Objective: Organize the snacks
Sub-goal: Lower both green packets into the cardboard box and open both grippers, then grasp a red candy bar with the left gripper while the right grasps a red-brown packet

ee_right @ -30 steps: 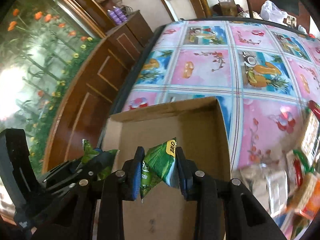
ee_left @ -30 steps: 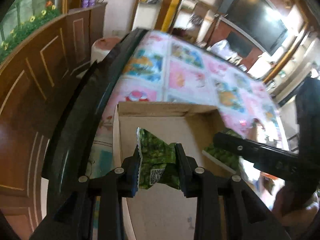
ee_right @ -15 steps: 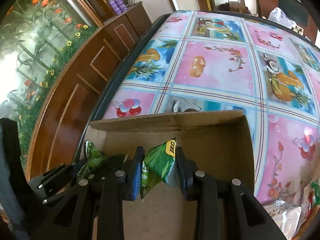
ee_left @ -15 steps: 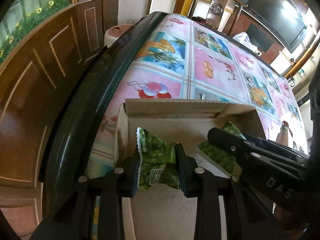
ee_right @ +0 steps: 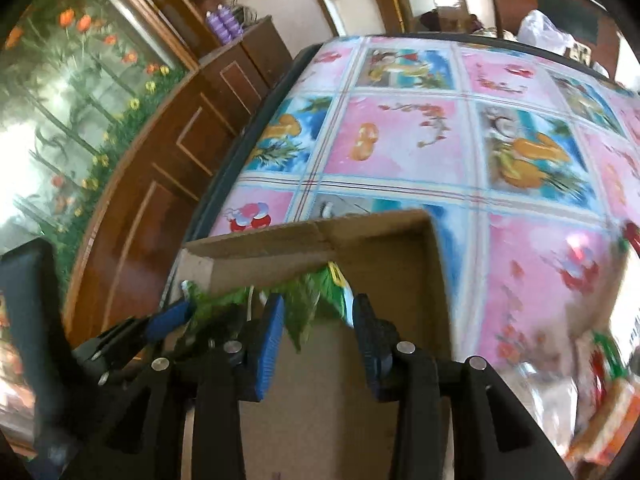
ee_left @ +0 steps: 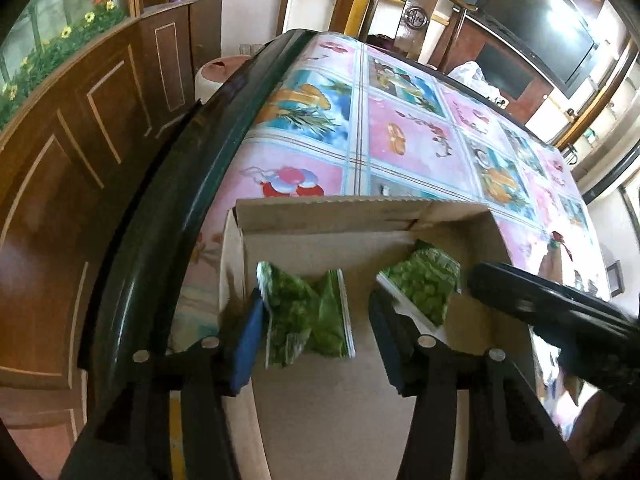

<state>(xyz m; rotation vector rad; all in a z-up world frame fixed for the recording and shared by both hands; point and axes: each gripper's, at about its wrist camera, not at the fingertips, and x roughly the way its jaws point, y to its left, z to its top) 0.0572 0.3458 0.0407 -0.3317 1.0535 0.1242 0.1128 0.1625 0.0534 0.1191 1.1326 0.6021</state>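
The left gripper [ee_left: 316, 316] hangs over an open brown cardboard box [ee_left: 328, 210] that sits on a table covered with a pink and blue picture-patterned oilcloth [ee_left: 404, 148]. Its jaws are opening: the blue-padded fingers [ee_left: 248, 336] stand spread, and a crumpled green foil snack packet [ee_left: 308, 316] sits in the gap, its left edge close against the nine o'clock pad and well clear of the three o'clock finger, so nothing pinches it. The packet is inside the box, near the far wall at twelve o'clock.

A second green snack packet with a white edge [ee_left: 424, 284] lies in the box's far corner, at about two o'clock from the left gripper, partly behind its three o'clock finger. In the left wrist view the black body of the right gripper [ee_left: 552, 312] reaches in from three o'clock.

In the right wrist view the right gripper [ee_right: 316, 320] is also over the box [ee_right: 380, 232], and its jaws are opening. The second packet [ee_right: 316, 296], blurred here, shows between and just beyond the fingertips toward twelve o'clock; whether either pad touches it I cannot tell. The first packet [ee_right: 212, 302] is at nine o'clock, beside the left gripper's blue pad. Blurred red, orange and clear snack wrappers [ee_right: 600, 392] lie on the oilcloth [ee_right: 404, 140] at four o'clock.
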